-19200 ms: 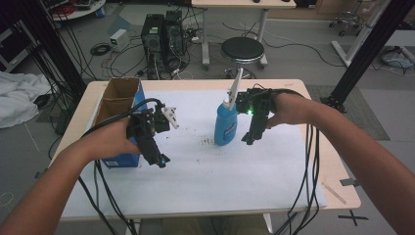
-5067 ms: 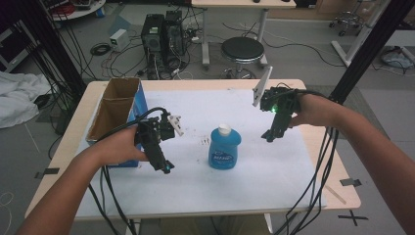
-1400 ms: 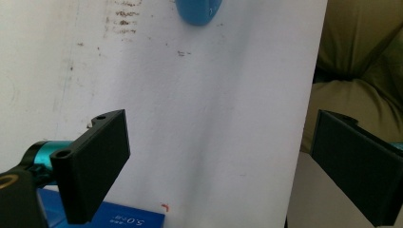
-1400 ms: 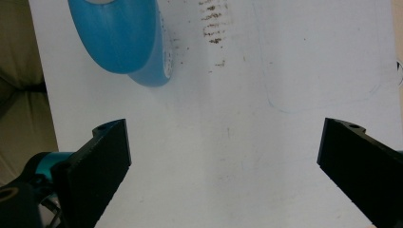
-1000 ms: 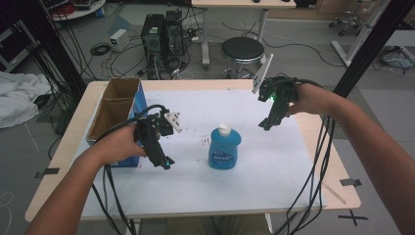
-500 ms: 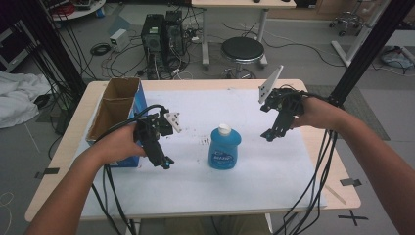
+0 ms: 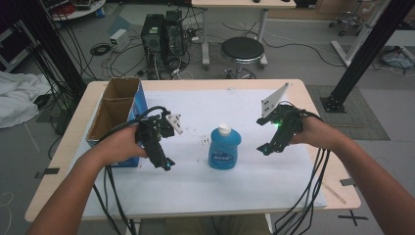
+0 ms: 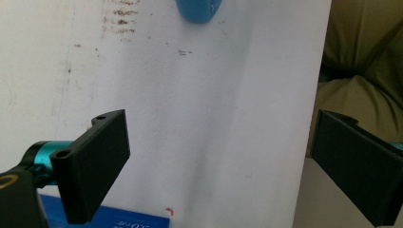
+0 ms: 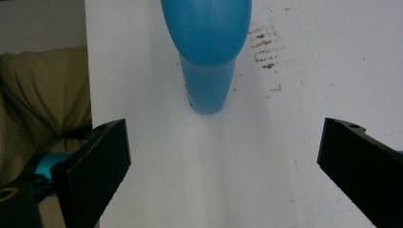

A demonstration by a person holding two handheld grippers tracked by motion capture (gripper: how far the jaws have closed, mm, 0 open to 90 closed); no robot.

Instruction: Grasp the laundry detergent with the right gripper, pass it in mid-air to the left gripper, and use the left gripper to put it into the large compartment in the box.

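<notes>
At table centre, blue bottle (image 7: 224, 147) stood upright, white cap on, free of both grippers. Right gripper (image 7: 266, 149) hovered just beside it, jaws spread wide, empty. Left gripper (image 7: 165, 164) near cardboard box (image 7: 113, 113) at left edge, jaws likewise spread. Advice: approach level, straddle bottle body squarely, close gently.

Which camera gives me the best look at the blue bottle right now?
The high view: the whole blue bottle stands upright with white cap and label. The right gripper view has its body, cap cropped; the left gripper view only its bottom edge.
</notes>
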